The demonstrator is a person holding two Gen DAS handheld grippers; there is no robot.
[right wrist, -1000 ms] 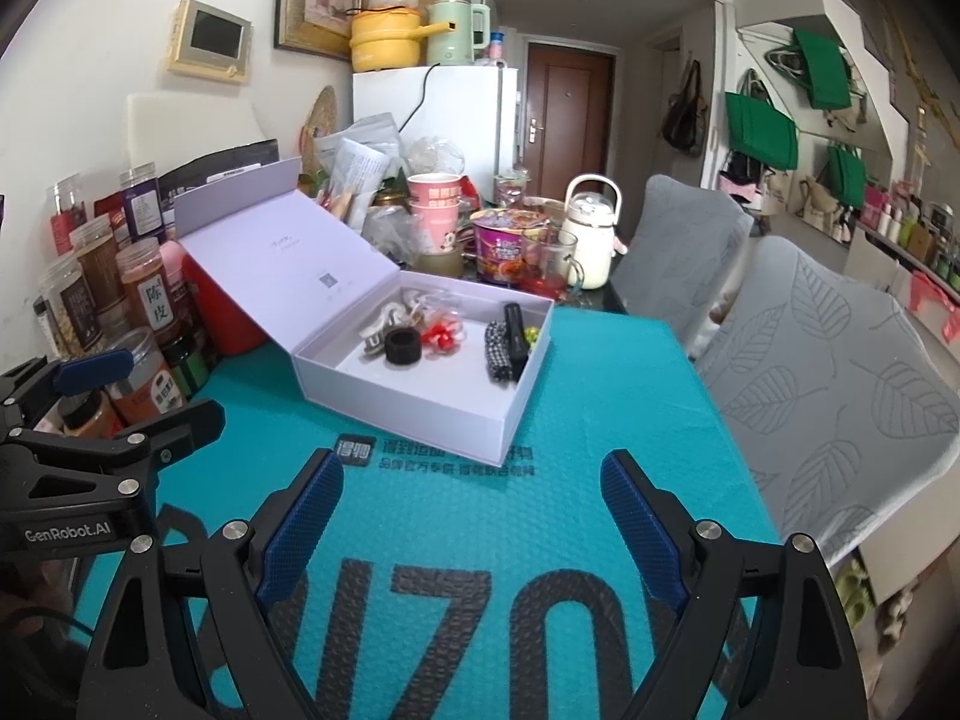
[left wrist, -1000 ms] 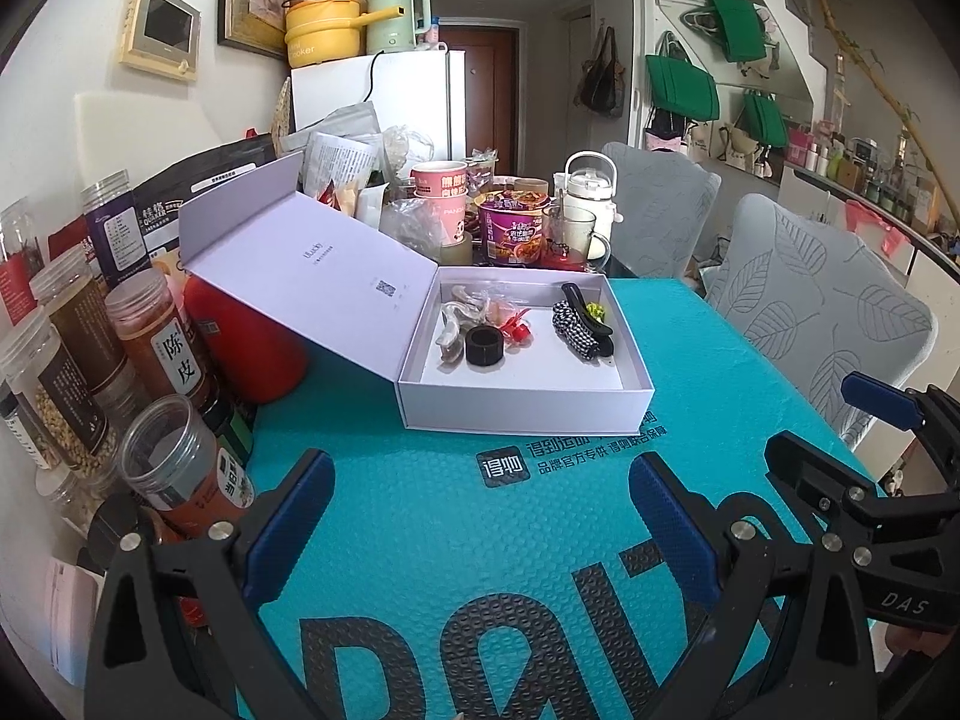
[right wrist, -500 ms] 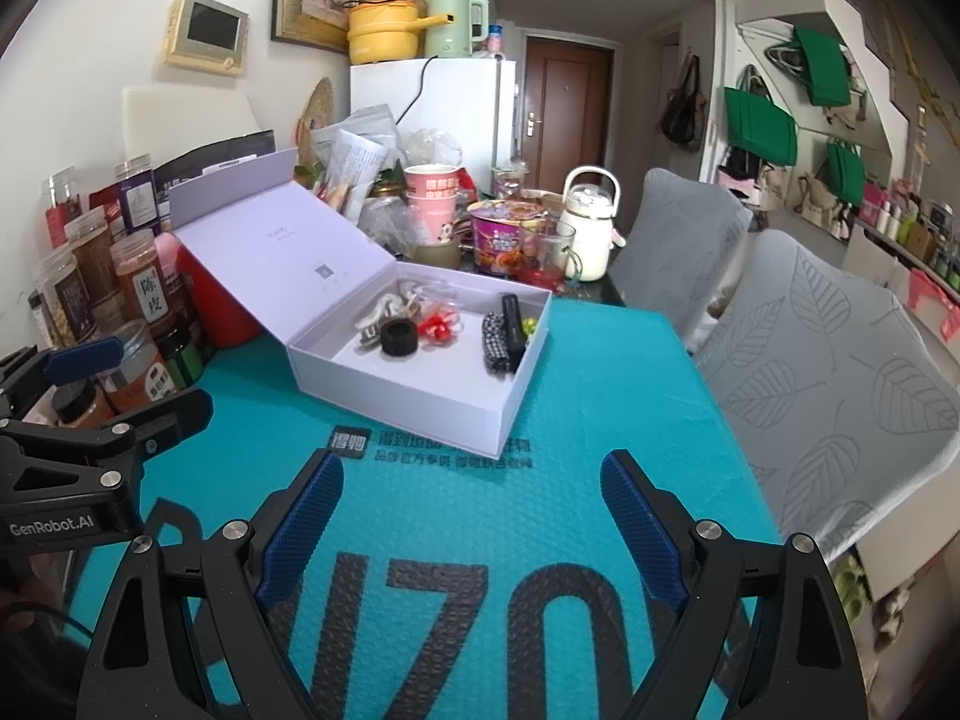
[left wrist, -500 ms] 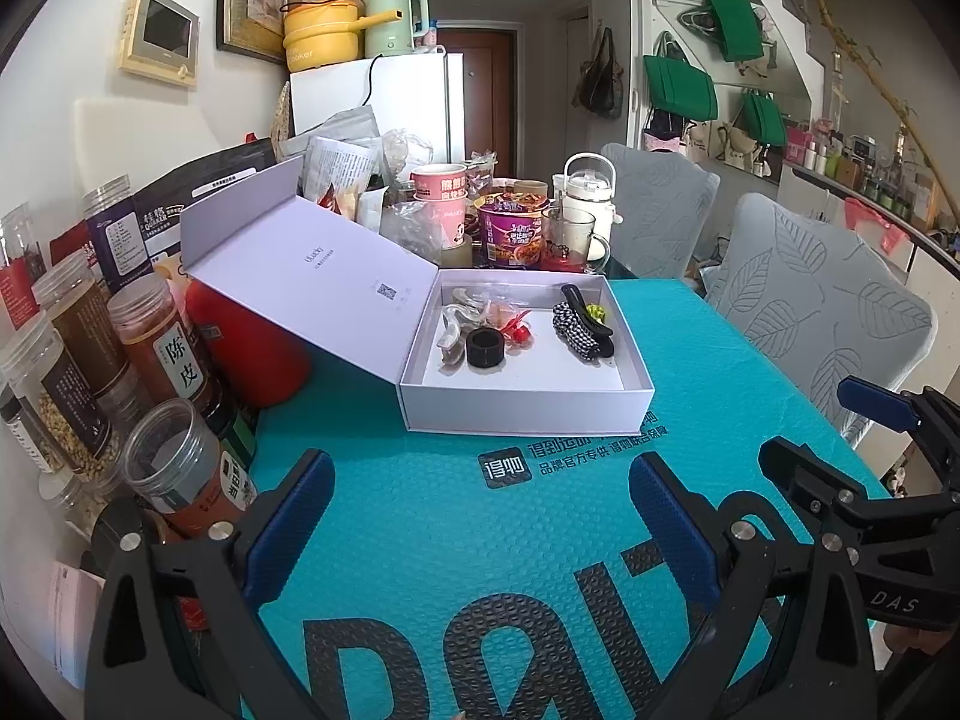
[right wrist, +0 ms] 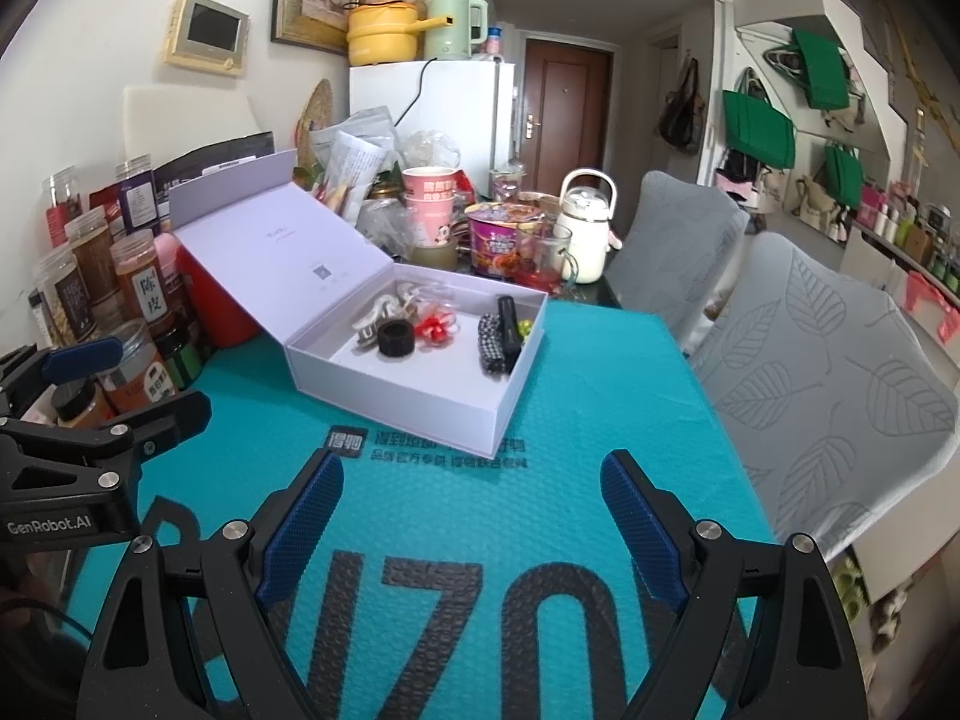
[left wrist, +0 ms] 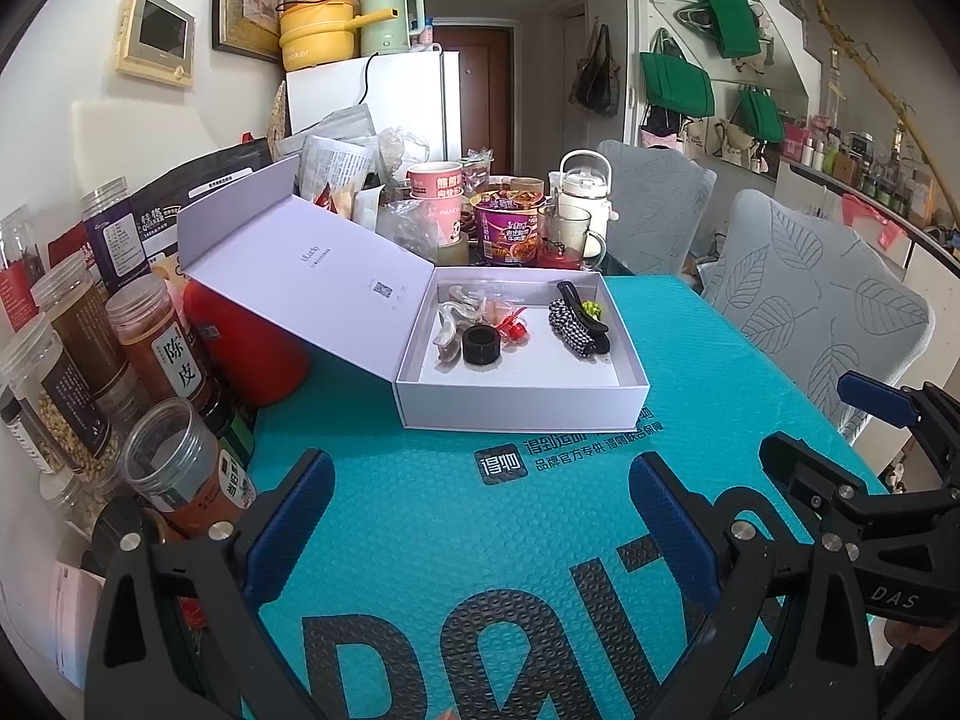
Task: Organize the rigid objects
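A pale lilac box (left wrist: pixel 522 405) (right wrist: pixel 420 402) stands open on the teal mat, its lid (left wrist: pixel 306 282) folded back to the left. Inside lie a black ring (left wrist: pixel 480 345) (right wrist: pixel 396 339), a red bow (right wrist: pixel 435 324), pale clips (left wrist: pixel 450 324) and a black-and-white checked hair clip (left wrist: pixel 573 324) (right wrist: pixel 495 339). My left gripper (left wrist: pixel 480 516) is open and empty, low over the mat in front of the box. My right gripper (right wrist: pixel 474 516) is open and empty, also in front of the box, to the right of the left one.
Spice jars (left wrist: pixel 162 354) and a red canister (left wrist: pixel 246 342) crowd the left edge. Noodle cups (left wrist: pixel 507 234), a glass mug (left wrist: pixel 567 237) and a white kettle (left wrist: pixel 585 192) stand behind the box. Two grey chairs (right wrist: pixel 822 372) stand on the right.
Both grippers have drifted slightly; the box sits a little differently in each view. Both stay open and empty, and nothing in the box has moved.
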